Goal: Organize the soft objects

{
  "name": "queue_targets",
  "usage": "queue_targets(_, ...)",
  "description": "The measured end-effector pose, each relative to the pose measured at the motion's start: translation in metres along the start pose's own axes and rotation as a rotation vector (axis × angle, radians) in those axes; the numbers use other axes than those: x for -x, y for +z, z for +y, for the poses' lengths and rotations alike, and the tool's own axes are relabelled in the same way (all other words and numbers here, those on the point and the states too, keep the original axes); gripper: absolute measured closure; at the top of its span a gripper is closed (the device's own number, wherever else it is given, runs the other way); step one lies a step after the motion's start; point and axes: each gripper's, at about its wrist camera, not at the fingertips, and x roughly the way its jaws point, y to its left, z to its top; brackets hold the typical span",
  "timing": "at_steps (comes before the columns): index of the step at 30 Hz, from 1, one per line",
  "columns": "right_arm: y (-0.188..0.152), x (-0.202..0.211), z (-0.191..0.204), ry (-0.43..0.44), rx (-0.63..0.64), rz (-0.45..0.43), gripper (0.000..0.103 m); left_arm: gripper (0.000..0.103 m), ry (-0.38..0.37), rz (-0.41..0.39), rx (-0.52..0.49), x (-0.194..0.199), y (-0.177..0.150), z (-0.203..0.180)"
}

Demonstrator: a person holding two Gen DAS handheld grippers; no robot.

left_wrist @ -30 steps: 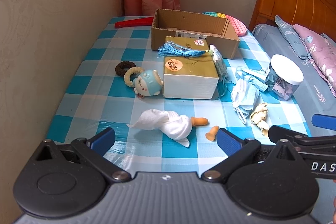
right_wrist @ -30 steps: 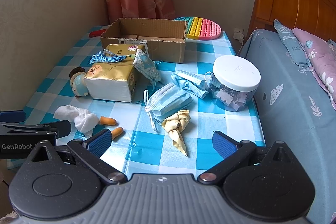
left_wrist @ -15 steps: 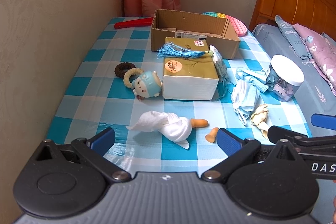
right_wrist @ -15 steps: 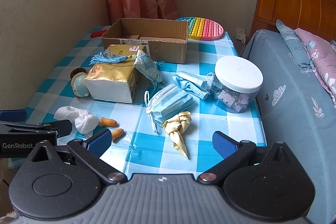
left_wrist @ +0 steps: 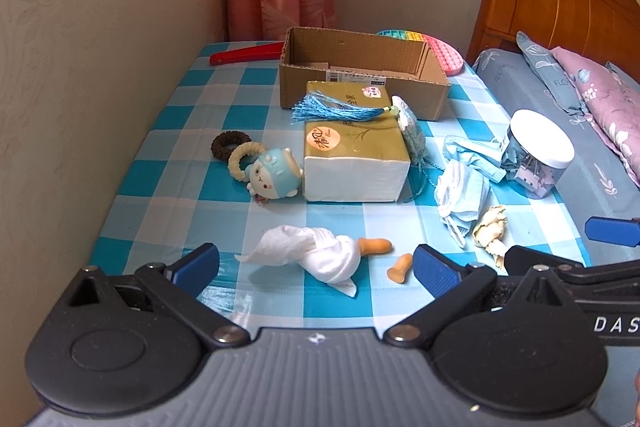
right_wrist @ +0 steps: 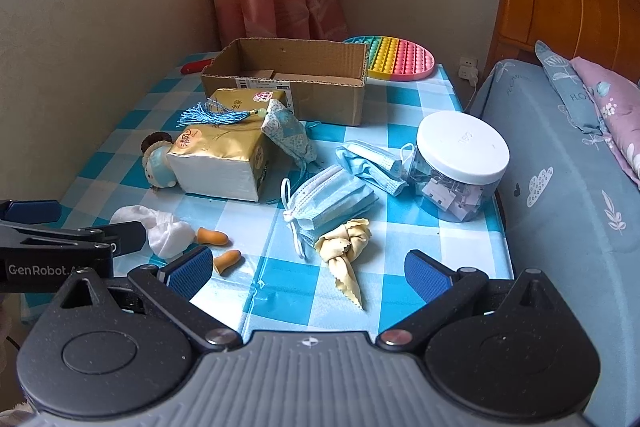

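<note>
right gripper point(right_wrist: 307, 273) nudged forward, doll point(right_wrist: 158, 163) half hidden behind tissue pack point(right_wrist: 218, 163)

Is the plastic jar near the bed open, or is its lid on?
Shut. The white lid sits flat on top of the jar, covering its whole mouth; small clips show inside through the clear wall.

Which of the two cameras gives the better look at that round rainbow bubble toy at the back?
The right wrist view: the rainbow pop-it toy lies nearly whole beside the cardboard box. In the left wrist view only its rim peeks out behind the box.
</note>
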Motion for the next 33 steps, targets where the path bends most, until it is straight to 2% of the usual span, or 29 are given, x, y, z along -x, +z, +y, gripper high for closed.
queue_targets(5, 0.0, 0.004, 0.002, 0.039, 0.043, -0.046, 0.0, 0.001, -0.032, -0.016, -0.012, -0.003, 0.001, 0.002)
queue_targets(11, -0.001, 0.005, 0.0, 0.068, 0.081, -0.082, 0.0, 0.001, -0.141, -0.046, -0.009, -0.007, -0.002, 0.012)
queue_targets(18, -0.006, -0.011, -0.007, 0.048, 0.146, -0.055, 0.0, 0.001, -0.091, -0.026, -0.076, -0.023, -0.007, 0.015)
queue_targets(25, -0.019, -0.043, -0.019, 0.044, 0.188, 0.034, 0.0, 0.001, -0.1, 0.057, -0.105, -0.047, -0.015, 0.018)
queue_targets(33, -0.031, -0.078, -0.035, 0.064, 0.185, 0.079, 0.0, 0.001, -0.109, 0.128, -0.112, -0.076, -0.019, 0.022)
